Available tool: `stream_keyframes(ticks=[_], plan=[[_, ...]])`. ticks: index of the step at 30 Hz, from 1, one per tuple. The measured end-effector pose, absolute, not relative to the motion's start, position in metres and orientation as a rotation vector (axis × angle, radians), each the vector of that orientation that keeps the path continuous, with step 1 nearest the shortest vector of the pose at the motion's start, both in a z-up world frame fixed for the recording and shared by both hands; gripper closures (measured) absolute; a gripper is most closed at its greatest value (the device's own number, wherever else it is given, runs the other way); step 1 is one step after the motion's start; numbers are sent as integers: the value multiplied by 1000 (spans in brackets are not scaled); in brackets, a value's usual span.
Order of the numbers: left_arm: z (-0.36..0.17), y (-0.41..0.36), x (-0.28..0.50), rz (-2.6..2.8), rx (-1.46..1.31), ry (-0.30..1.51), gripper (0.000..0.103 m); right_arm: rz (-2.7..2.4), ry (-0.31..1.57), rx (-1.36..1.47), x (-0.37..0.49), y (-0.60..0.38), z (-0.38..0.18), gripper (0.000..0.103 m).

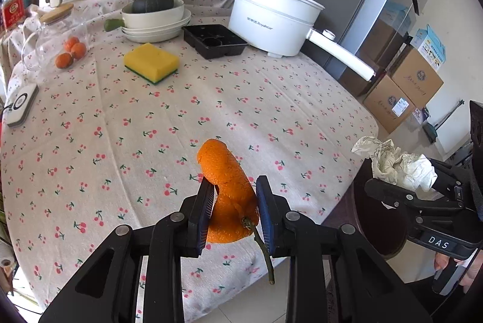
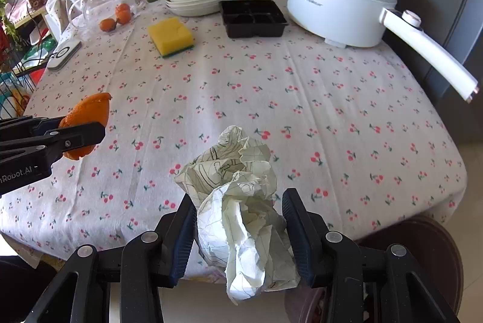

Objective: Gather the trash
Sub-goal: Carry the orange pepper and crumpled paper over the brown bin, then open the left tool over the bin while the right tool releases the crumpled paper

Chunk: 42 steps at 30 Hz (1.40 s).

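Observation:
My left gripper (image 1: 235, 203) is shut on a curled orange peel (image 1: 229, 187) with a green stem hanging from it, held above the near edge of the cherry-print tablecloth (image 1: 181, 117). My right gripper (image 2: 240, 223) is shut on a crumpled ball of printed white paper (image 2: 238, 202), also held over the table's near edge. In the right wrist view the left gripper (image 2: 90, 126) and its orange peel (image 2: 87, 114) show at the left. In the left wrist view the right gripper (image 1: 401, 187) with the paper (image 1: 395, 163) shows at the right, a hand below it.
A dark round bin (image 2: 422, 250) stands on the floor by the table's near right corner. On the table sit a yellow sponge (image 1: 151, 62), a black compartment tray (image 1: 214, 40), a white electric pot (image 1: 271, 18), stacked white dishes with a squash (image 1: 154, 18), a glass jar and small oranges (image 1: 71, 51).

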State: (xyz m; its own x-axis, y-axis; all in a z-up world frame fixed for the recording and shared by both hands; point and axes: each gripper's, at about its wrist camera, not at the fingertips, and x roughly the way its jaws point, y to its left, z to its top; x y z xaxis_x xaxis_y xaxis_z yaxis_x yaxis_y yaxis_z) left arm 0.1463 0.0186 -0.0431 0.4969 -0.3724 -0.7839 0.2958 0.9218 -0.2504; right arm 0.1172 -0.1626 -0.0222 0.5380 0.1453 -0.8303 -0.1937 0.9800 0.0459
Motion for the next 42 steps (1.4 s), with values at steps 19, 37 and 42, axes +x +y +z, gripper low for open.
stream_keyframes(ticks=[19,37,42], plan=[[-54,-88,112,-613,-24,1011,73,30,1032,33,31,-283,-46,53],[-80,-215,80,-821,134,1015,72,-106,1099,150,-17,-376,-82,52],[-75,-230,74,-790,204,950,22,-119,1107,160,-20,-386,-85,52]])
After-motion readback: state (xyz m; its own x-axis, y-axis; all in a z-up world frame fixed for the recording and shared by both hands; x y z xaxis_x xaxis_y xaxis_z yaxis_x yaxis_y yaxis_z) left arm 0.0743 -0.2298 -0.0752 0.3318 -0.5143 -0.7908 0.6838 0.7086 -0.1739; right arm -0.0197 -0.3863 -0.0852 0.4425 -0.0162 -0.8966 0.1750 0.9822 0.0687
